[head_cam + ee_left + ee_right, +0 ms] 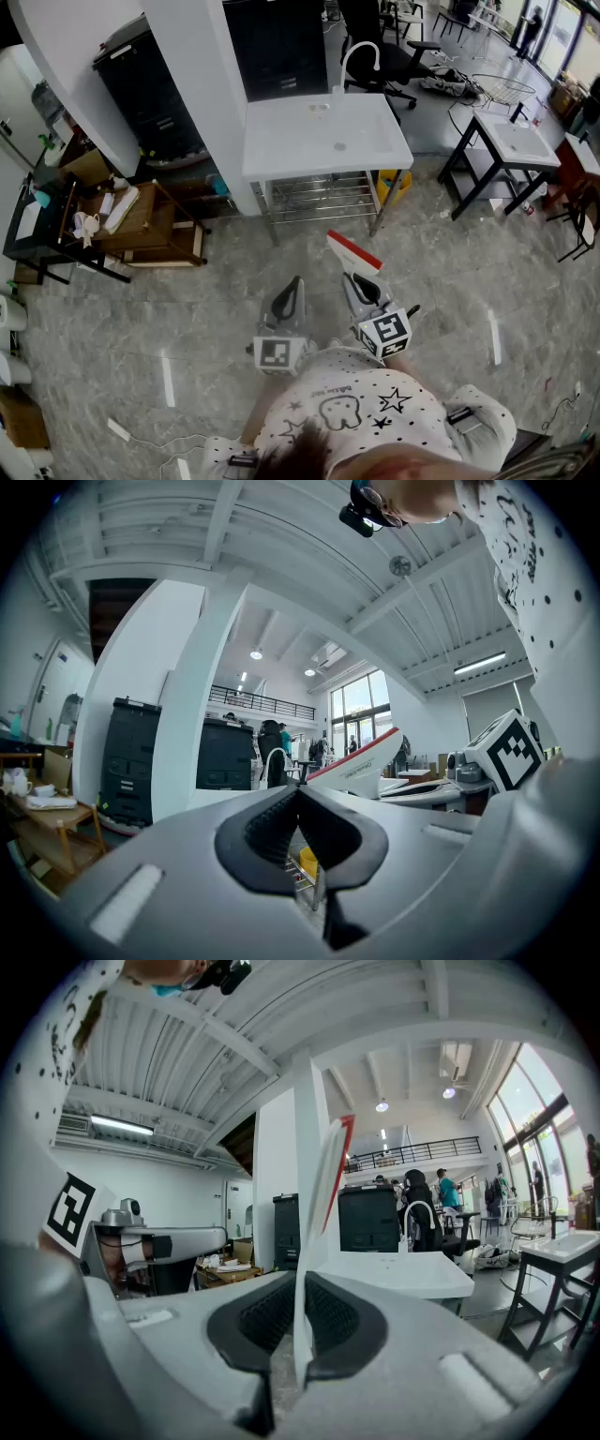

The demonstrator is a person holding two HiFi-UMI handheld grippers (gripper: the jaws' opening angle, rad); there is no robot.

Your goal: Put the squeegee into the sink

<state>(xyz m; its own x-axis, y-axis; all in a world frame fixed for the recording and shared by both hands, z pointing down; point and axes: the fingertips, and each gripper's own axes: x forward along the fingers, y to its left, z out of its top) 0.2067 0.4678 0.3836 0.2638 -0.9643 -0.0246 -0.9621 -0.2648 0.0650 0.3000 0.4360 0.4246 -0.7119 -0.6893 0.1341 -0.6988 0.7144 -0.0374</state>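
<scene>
The squeegee (353, 251) is flat and white with a red strip along one edge. It is up in the air, standing on its thin side, pinched between the jaws of the right gripper (351, 277). The sink (309, 141) is wide and white with a curved white tap (359, 58) at its back, and it stands ahead of the squeegee, well apart from it

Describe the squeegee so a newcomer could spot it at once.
Find the white sink on its wire-shelf frame. In front of it, nearer the person, the right gripper holds a flat white squeegee in its jaws. Its red edge marks it off from the empty left gripper alongside.
</scene>
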